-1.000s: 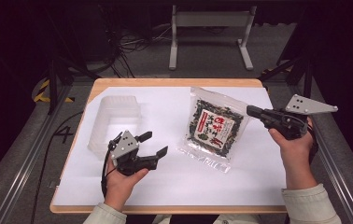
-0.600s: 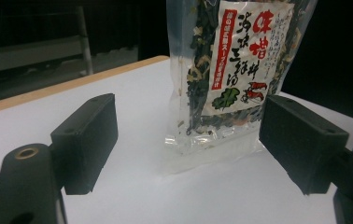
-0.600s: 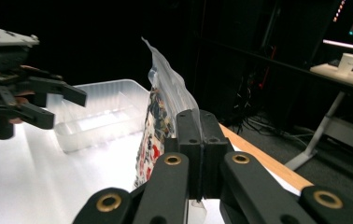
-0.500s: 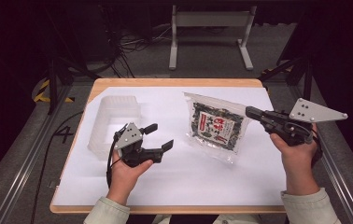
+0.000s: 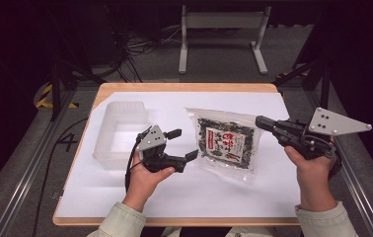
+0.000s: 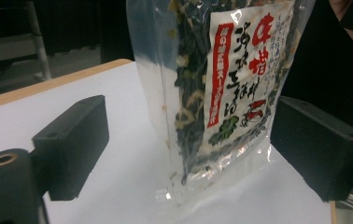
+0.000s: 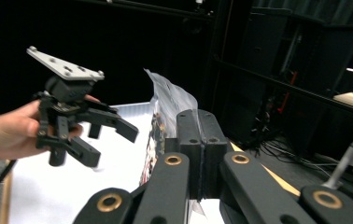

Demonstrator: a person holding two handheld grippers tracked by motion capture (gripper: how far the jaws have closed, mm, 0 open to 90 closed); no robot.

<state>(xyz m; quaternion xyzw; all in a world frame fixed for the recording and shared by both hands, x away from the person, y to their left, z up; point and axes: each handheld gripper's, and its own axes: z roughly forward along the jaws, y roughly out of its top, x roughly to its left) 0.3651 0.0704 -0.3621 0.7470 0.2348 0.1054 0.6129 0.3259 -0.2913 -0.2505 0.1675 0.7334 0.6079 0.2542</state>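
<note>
A clear bag of dried seaweed (image 5: pixel 226 143) with a red and white label stands tilted on the white table sheet (image 5: pixel 224 190). Its right edge is raised and its lower edge rests on the sheet. My right gripper (image 5: pixel 260 121) is shut on that raised edge; in the right gripper view the bag (image 7: pixel 165 102) rises just past the closed right gripper (image 7: pixel 201 135). My left gripper (image 5: pixel 183 143) is just left of the bag, and its jaws have just been opening. In the left gripper view the bag (image 6: pixel 221 84) stands between the jaws of the left gripper (image 6: pixel 195 144) with a gap on each side.
A clear plastic tub (image 5: pixel 120 133) sits on the sheet left of my left hand. The wooden table edge (image 5: pixel 174 221) runs along the front. Metal rails (image 5: pixel 21 173) flank the table, and a stand (image 5: pixel 221 34) and cables lie on the floor behind.
My left gripper moved right toward the bag and its jaws spread wider. The right gripper rose a little with the bag's edge, tilting the bag up.
</note>
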